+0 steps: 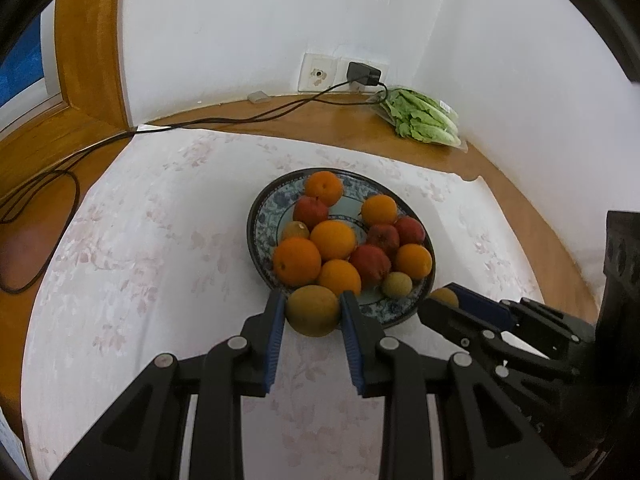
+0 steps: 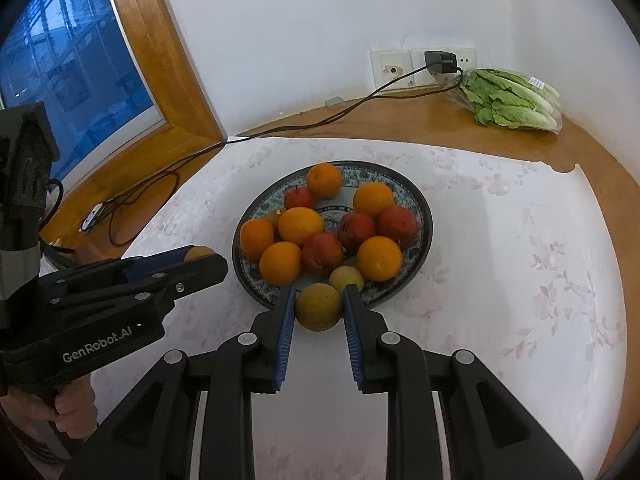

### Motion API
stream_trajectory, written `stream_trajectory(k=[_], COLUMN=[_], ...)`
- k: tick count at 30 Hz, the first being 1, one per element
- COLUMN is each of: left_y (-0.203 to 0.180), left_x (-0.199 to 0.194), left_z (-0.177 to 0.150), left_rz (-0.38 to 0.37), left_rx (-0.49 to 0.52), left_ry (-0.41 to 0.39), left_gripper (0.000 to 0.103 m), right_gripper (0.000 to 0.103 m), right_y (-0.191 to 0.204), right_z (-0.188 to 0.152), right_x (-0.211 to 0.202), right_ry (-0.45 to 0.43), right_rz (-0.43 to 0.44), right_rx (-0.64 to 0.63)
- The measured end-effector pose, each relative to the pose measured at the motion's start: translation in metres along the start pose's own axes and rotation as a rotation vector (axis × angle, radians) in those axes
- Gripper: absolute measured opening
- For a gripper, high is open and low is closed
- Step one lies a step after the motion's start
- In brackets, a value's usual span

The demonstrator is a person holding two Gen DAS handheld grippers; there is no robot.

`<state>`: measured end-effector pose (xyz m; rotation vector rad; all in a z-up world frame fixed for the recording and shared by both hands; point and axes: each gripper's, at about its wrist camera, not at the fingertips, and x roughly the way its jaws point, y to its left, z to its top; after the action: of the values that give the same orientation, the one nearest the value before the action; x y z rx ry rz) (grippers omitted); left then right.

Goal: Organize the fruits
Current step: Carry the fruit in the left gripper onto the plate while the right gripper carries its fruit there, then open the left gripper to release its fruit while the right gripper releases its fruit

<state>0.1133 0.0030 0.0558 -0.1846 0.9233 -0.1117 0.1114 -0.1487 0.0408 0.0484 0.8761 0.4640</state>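
Fruit sits piled on a patterned plate [image 1: 256, 216] mid-bench, on the white floral cloth [image 1: 140, 240]: oranges [image 1: 333, 239] w/ red apples [image 1: 370, 265] and a small yellow-green fruit [image 1: 396, 285]. Left gripper [image 1: 313, 310] fingers pinch a brownish pear [image 1: 313, 310] by the plate's near rim. Right gripper [image 2: 319, 307] fingers pinch another pear [image 2: 319, 307], also at the near rim. Lettuce bag [image 2: 512, 98] lies at the bench's far right corner, charger cable [image 2: 320, 120] along the back edge.

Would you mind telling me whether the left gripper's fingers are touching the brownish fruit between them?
Touching: the left wrist view shows both blue pads pressed against the brownish fruit in the left gripper.
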Motion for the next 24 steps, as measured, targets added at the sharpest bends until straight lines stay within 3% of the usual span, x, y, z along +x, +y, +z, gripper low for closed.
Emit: stream_trajectory(k=[16,24], left_y=[0.004,-0.003], left_x=[0.023,0.035], left_z=[0.01,0.017], left_rz=[-0.022,-0.025], left_rx=[-0.007,0.006], left_ry=[0.008,-0.003], left_gripper=[0.029,0.029], right_gripper=[0.025,0.025], right_y=[-0.01,-0.014], right_z=[0.011,0.033], right_x=[0.021,0.026], right_ry=[0.003,-0.035], right_rz=[-0.001,-0.02], right_rx=[0.022,-0.005])
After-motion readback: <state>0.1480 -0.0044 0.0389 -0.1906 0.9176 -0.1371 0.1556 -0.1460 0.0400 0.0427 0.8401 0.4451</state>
